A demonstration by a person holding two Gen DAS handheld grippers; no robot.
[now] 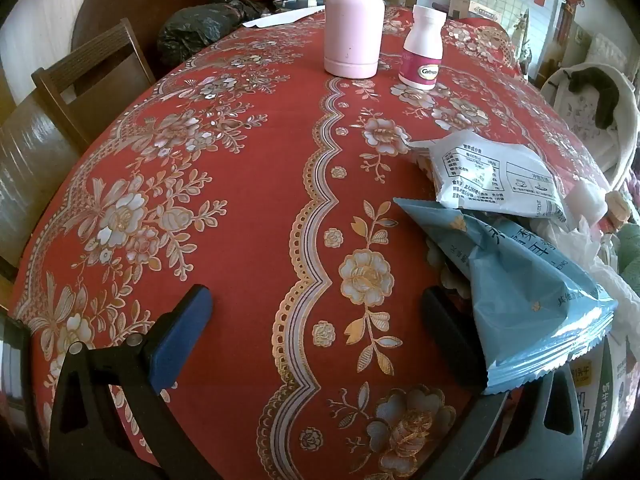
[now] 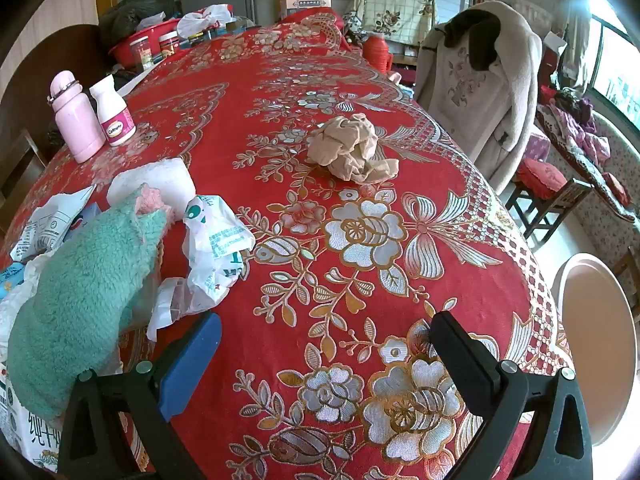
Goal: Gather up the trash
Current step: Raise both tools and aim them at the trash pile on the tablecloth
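Both grippers, left (image 1: 316, 320) and right (image 2: 326, 344), gape empty over the table (image 2: 360, 92). Nothing looks collected: blue wrapper (image 1: 532, 292) and white packet (image 1: 492, 176) near its front edge, crumpled wad (image 2: 352, 150) mid-table.

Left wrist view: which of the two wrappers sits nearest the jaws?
The blue wrapper. Its crimped end overlaps the right-hand finger, while the white wrapper with the printed nutrition table lies beyond it, farther up the table.
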